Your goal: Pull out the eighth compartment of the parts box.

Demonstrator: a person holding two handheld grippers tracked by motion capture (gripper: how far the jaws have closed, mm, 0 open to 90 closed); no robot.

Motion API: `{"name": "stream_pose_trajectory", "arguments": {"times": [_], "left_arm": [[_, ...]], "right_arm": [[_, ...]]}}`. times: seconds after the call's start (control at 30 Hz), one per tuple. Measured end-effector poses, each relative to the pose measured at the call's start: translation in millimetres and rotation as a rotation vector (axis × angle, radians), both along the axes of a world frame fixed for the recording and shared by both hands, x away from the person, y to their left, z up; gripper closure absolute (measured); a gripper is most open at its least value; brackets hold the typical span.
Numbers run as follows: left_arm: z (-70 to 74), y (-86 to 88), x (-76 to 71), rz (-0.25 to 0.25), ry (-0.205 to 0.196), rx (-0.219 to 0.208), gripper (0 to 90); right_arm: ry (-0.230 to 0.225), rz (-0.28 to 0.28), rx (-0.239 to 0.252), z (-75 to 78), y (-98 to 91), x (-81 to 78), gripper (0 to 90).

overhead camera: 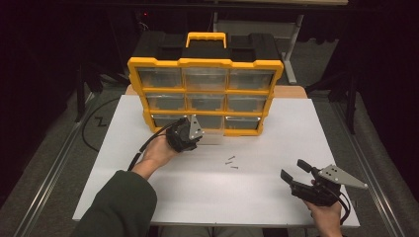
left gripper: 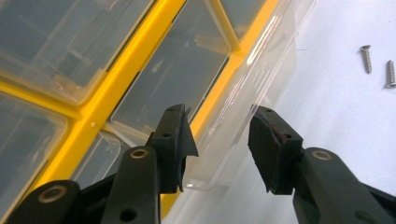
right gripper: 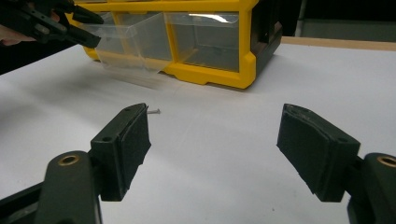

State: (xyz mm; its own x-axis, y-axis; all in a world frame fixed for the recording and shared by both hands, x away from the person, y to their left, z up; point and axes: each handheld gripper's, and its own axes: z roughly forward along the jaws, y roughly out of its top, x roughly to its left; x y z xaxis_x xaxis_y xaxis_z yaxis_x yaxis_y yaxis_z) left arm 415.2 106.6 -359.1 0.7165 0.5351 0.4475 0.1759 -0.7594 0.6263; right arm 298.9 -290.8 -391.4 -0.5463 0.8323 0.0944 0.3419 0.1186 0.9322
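Left tool (left gripper: 219, 149) astride clear drawer (left gripper: 243, 116), pulled out, long axis twd person.

Dim room: grey carpeted floor (overhead camera: 54, 148) around the white rectangular desk (overhead camera: 276, 148); grey metal-legged table (overhead camera: 291, 29) beyond its far edge.

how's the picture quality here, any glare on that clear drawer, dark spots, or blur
High view: white table evenly bright, surroundings nearly black. Left gripper view: streaks of glare along the clear drawer; the screws look soft. Right gripper view: a bright glint on the organizer, slight overall softness.
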Motion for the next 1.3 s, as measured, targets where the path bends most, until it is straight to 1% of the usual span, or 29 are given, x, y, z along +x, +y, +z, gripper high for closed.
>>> {"name": "stream_pose_trajectory", "arguments": {"times": [0.03,0.07,0.13,0.5,0.6,0.67,0.8,0.9,0.93,1.07,1.3], "left_arm": [[0.0,0.0,0.0,0.0,0.0,0.0,56.3],[0.0,1.5,-0.4,-0.001,0.005,-0.02,55.9],[0.8,2.6,-1.2,0.002,0.01,-0.028,55.3],[1.1,3.5,-3.8,-0.001,0.005,-0.029,55.4],[2.0,4.3,-5.4,-0.01,0.013,-0.024,55.7],[2.1,4.3,-7.3,-0.019,0.014,-0.031,56.1],[2.6,4.7,-10.1,-0.02,0.015,-0.034,56.2],[2.4,5.1,-11.6,-0.023,0.015,-0.03,56.3],[2.1,5.6,-13.6,-0.025,0.02,-0.034,56.3],[1.7,6.3,-16.7,-0.029,0.018,-0.047,56.3],[1.5,6.9,-22.2,-0.036,0.022,-0.046,56.6]], "right_arm": [[0.0,0.0,0.0,0.0,0.0,0.0,26.9],[-0.001,0.0,-0.001,0.0,0.0,0.0,26.9],[0.0,-0.001,0.002,0.0,0.4,-0.1,26.9],[-0.001,0.003,0.005,0.1,0.5,-0.4,26.9],[0.0,0.004,0.006,0.2,0.7,-0.6,26.9],[0.002,0.001,0.002,0.0,0.9,-0.1,26.8],[0.002,-0.001,0.003,-0.1,0.0,-0.3,26.8],[0.001,0.003,0.004,0.0,-0.1,-0.6,26.8],[0.003,0.0,0.004,0.1,0.8,-0.5,26.8],[0.002,0.002,0.002,0.0,1.2,-0.3,26.8],[0.003,0.005,-0.002,-0.2,1.4,-0.2,26.8]]}}
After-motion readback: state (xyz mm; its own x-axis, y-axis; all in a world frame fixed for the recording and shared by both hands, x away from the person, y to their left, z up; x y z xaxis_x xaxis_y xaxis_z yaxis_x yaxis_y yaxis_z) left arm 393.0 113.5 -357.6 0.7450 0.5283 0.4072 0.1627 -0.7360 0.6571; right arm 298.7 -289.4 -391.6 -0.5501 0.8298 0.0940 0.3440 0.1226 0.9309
